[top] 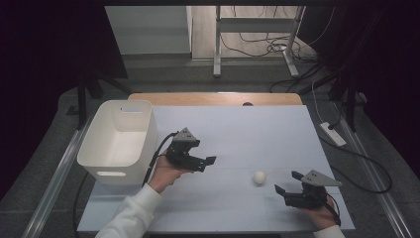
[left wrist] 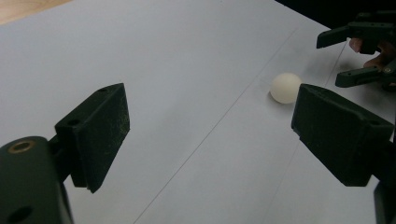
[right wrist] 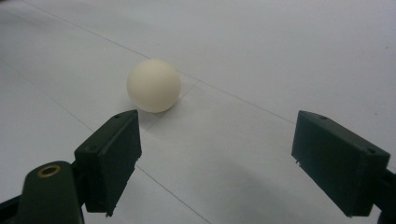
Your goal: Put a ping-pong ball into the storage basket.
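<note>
Pale matte tabletop [top: 237, 134], faintly creased. Smooth round white ball [top: 259, 177] lower right of centre, resting free. Right gripper [top: 288, 182] just beside it, jaws spread, empty; left gripper [top: 208, 162] likewise. High view adds glossy white plastic bin [top: 119, 141], left.

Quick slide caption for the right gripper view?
Open right gripper approaches a white ball resting on the table.

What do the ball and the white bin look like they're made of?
Ball: probably hard plastic, like a table-tennis ball; smooth, matte, off-white, evenly round, with no seam that I can make out. Bin: likely moulded plastic; plain white, thin even walls, rounded corners and cut-out handle slots, with a dull sheen.
</note>
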Action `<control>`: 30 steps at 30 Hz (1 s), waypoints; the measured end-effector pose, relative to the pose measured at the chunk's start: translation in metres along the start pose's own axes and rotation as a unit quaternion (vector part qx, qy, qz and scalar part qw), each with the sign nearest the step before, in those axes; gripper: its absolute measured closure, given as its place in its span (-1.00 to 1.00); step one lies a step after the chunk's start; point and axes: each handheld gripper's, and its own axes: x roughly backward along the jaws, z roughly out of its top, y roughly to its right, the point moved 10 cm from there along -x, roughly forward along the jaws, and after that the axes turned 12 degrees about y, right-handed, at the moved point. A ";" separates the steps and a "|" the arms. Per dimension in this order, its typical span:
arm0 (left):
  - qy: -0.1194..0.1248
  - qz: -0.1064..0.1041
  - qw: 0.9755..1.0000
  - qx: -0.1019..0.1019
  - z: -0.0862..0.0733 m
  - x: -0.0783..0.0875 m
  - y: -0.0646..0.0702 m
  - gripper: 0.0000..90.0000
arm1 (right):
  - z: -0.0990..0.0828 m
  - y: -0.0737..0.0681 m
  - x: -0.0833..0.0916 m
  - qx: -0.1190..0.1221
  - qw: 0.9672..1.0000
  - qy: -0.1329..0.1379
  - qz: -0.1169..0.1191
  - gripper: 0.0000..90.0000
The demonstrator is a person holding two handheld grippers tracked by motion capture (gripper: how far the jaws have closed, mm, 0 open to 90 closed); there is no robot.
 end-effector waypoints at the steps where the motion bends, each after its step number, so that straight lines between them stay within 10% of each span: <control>1: -0.002 -0.001 1.000 -0.001 -0.001 -0.002 0.000 -0.73 | 0.000 0.000 0.000 -0.001 1.000 0.000 0.000 -0.65; 30: -0.020 -0.013 1.000 -0.010 -0.007 -0.036 0.013 -0.72 | 0.000 0.001 0.001 0.000 1.000 0.002 -0.003 -0.65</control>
